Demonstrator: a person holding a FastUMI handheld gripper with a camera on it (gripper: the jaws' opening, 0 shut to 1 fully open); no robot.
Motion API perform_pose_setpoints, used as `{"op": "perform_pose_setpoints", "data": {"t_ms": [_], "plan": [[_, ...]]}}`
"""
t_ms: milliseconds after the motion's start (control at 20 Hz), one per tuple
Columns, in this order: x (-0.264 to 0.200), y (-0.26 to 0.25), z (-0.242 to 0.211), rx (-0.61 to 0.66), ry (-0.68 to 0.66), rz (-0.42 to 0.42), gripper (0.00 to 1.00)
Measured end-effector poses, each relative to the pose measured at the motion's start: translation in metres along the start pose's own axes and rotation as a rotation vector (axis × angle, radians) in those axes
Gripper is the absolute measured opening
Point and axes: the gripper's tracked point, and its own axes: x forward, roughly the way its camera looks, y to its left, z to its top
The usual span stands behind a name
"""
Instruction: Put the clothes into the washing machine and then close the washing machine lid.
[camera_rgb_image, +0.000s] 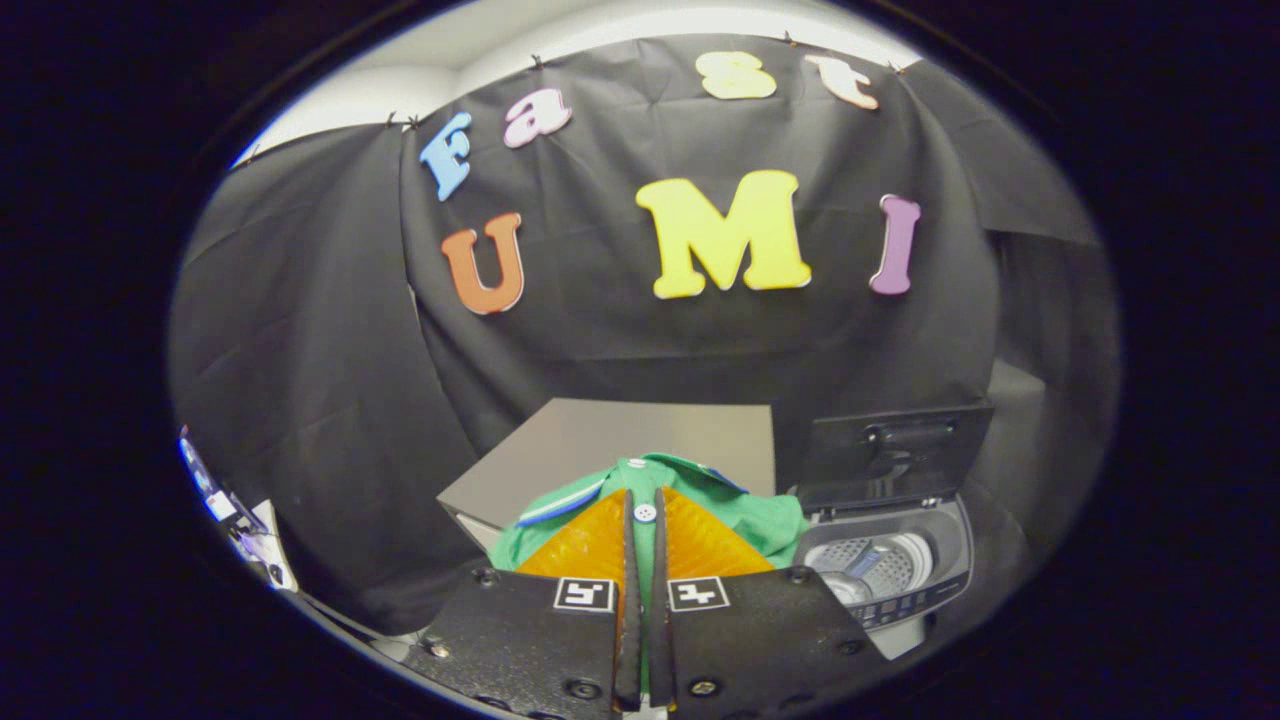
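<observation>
Green shirt (770, 520), collar and white button showing, held up off the grey desk (620, 440) in the tool (645, 520). Tool's fingers (700, 545) stand almost together, clamped on a fold of the cloth between them. Cloth spills out to either side of the fingers and just ahead of them. Washing machine (890, 575) sits beside the desk, close to the shirt's edge; its dark lid (890, 450) stands raised, drum (880, 565) open beneath. Black cloth wall behind.
</observation>
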Motion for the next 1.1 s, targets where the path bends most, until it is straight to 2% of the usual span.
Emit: {"op": "perform_pose_setpoints", "data": {"t_ms": [300,600,800,1100], "plan": [[-0.078,-0.071,0.042,0.031,-0.112,-0.081,0.07],[-0.118,-0.161,0.084,0.053,-0.187,-0.197,0.07],[-0.110,-0.217,0.093,0.061,-0.188,-0.235,0.07],[-0.059,-0.272,0.075,0.050,-0.118,-0.210,0.07]]}}
